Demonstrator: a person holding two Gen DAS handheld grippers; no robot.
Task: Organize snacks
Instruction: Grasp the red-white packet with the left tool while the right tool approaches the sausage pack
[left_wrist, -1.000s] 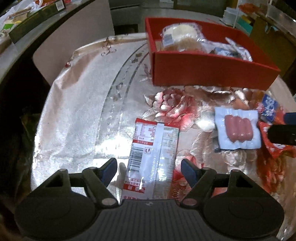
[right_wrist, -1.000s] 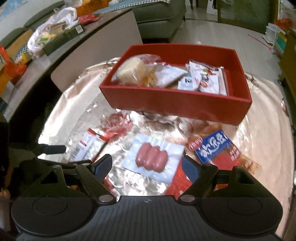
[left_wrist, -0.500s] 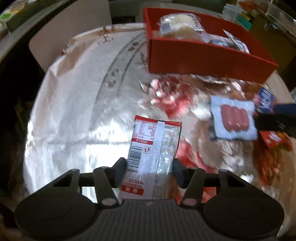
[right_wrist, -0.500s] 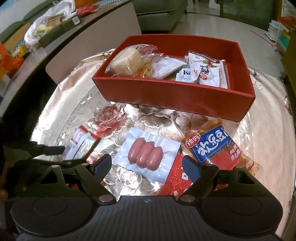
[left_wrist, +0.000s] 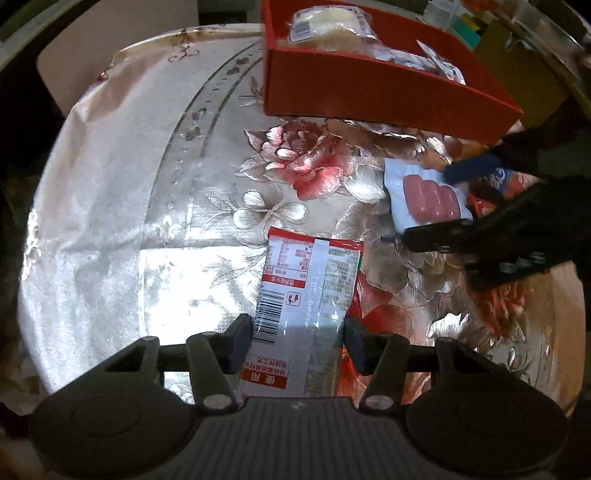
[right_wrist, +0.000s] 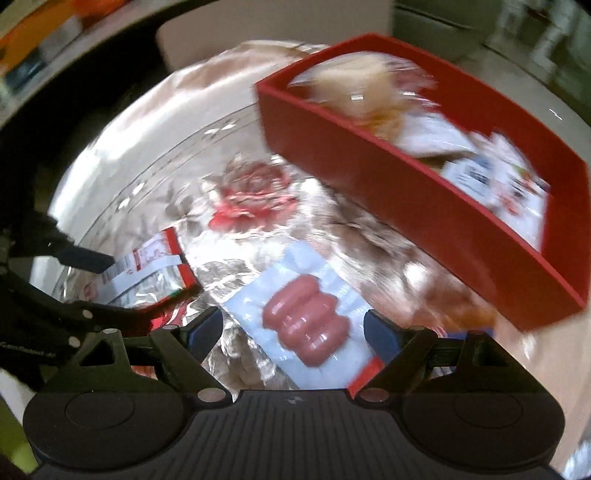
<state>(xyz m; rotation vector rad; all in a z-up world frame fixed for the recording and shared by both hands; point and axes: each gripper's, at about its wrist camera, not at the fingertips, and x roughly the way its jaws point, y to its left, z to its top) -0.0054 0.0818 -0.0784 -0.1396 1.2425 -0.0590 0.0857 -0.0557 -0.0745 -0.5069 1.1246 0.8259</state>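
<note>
Left gripper (left_wrist: 298, 341): we see its jaws narrowed onto the red-and-silver sachet (left_wrist: 308, 295), a pad pressing each long edge near the lower end.
Sachet relative to left jaws: most of its length runs forward beyond the pads, unsupported, over the worktop (left_wrist: 110, 206).
Risk, left: we judge that the thin, slippery film may buckle or slide out on lifting, because the hold is only on the edges and far from the middle.
Right gripper (right_wrist: 293, 334): we see its jaws standing wide, nothing pressed.
Sausage pack (right_wrist: 308, 319) relative to right jaws: between them, lying askew to the line across the pads, flat on the cloth.
Risk, right: we judge that closing may catch a corner and spin the pack, or pinch the cloth; the red wrapper (right_wrist: 365, 374) under its near edge may come along.
Red box (right_wrist: 424, 206): ahead of both jaws, already holding snacks; a held packet could strike its near wall.
</note>
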